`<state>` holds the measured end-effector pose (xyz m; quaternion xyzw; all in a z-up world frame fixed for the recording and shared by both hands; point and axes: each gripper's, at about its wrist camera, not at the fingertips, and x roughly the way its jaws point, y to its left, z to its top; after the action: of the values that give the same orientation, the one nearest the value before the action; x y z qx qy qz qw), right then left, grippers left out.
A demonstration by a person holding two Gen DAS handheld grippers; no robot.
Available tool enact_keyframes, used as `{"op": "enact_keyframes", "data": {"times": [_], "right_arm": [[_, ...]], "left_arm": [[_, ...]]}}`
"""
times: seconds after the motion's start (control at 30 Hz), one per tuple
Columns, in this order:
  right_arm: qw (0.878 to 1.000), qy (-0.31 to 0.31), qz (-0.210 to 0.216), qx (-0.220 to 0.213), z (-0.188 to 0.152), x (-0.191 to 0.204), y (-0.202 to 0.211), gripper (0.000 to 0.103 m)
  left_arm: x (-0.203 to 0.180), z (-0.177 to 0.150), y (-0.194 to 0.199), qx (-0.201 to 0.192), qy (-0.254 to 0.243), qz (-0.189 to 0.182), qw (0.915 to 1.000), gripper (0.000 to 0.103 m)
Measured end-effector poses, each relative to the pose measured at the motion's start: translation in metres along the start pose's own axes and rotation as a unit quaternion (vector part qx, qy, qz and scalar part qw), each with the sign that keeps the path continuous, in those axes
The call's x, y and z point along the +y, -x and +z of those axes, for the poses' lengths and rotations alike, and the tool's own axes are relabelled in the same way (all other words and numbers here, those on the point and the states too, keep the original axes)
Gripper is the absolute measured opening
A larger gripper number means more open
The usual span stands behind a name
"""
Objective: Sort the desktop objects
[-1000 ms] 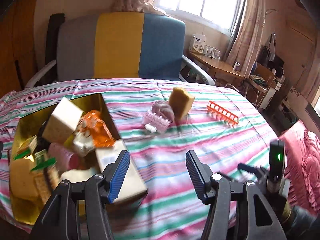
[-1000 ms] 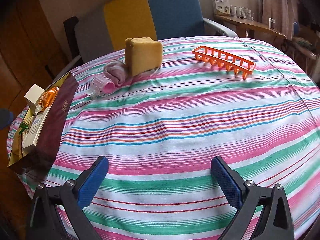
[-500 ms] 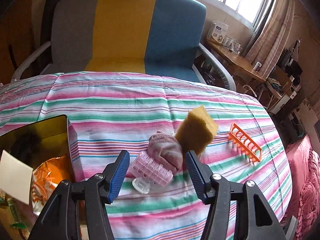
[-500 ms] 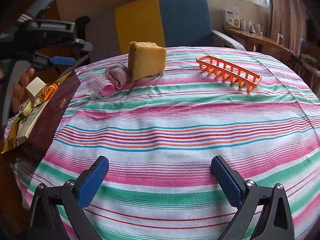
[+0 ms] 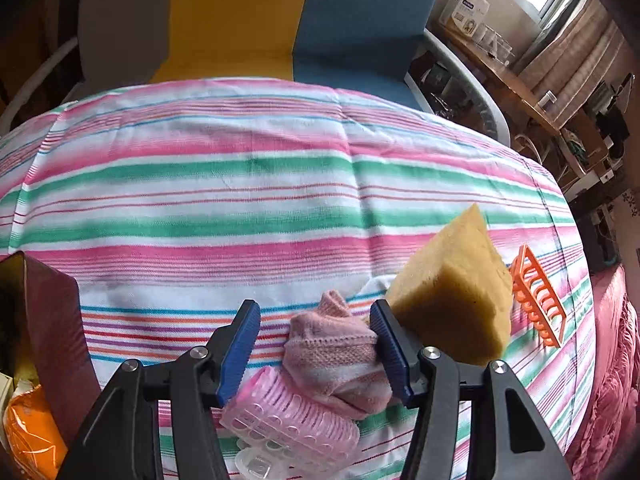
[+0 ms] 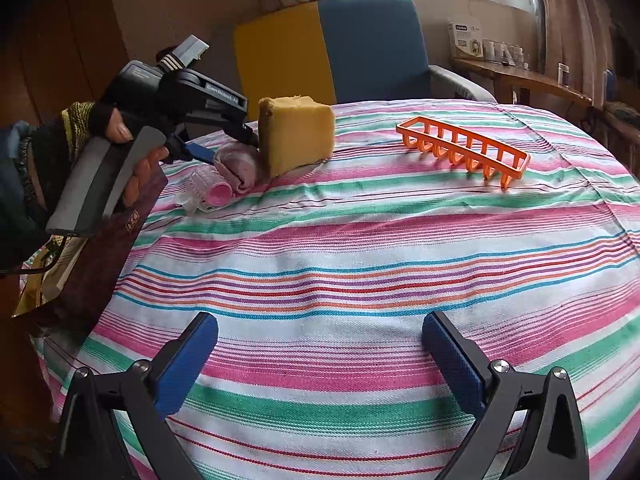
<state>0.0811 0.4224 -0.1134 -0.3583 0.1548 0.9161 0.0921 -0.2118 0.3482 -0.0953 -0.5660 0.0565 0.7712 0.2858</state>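
Pink sock [image 5: 336,356] now sits between the released left tongs [image 5: 316,354], which have moved in closer; right tongs [image 6: 320,364] gape.

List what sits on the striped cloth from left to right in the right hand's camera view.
Dark maroon box at the table edge → pink plastic hair roller → pink knitted sock → yellow sponge block → orange plastic rack.

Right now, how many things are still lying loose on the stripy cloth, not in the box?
4. The pink sock and hair roller sit between the left hand-held gripper's fingers, the yellow sponge touches the sock, and the orange rack lies apart. Others may be hidden.
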Motion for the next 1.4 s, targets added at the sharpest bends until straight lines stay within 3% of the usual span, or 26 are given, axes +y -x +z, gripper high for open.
{"op": "enact_keyframes", "data": {"times": [0.2, 0.33, 0.47, 0.67, 0.83, 1.03, 1.13, 1.27, 1.4], "right_arm": [[1.0, -0.012, 0.012, -0.01, -0.001, -0.004, 0.001, 0.103], [1.0, -0.014, 0.022, -0.014, -0.003, -0.006, 0.004, 0.103], [1.0, 0.003, 0.02, -0.008, -0.005, -0.003, 0.007, 0.103], [0.999, 0.039, 0.009, 0.003, -0.013, 0.002, 0.013, 0.103], [0.997, 0.072, -0.02, 0.014, -0.027, 0.006, 0.023, 0.103], [0.996, 0.071, -0.052, 0.036, -0.034, 0.01, 0.034, 0.103], [0.998, 0.048, -0.004, 0.042, -0.031, 0.017, 0.048, 0.103], [0.994, 0.108, 0.012, 0.031, -0.033, 0.048, 0.064, 0.103], [0.993, 0.112, -0.008, 0.031, -0.026, 0.054, 0.064, 0.103]], "left_arm": [[-0.02, -0.036, 0.017, 0.009, -0.038, -0.021, 0.999, 0.059], [-0.028, -0.069, 0.017, 0.038, -0.045, -0.042, 0.9974, 0.058], [-0.044, -0.106, 0.028, 0.027, -0.081, -0.051, 0.995, 0.058], [-0.047, -0.15, 0.047, 0.028, -0.064, -0.09, 0.9934, 0.057], [-0.032, -0.182, 0.066, 0.024, -0.039, -0.116, 0.9922, 0.05], [-0.02, -0.201, 0.076, 0.005, -0.027, -0.12, 0.9923, 0.05], [-0.01, -0.203, 0.077, 0.001, -0.005, -0.129, 0.9917, 0.05], [-0.002, -0.207, 0.092, -0.014, -0.002, -0.166, 0.9859, 0.05], [0.001, -0.225, 0.099, -0.018, -0.029, -0.137, 0.99, 0.05]]}}
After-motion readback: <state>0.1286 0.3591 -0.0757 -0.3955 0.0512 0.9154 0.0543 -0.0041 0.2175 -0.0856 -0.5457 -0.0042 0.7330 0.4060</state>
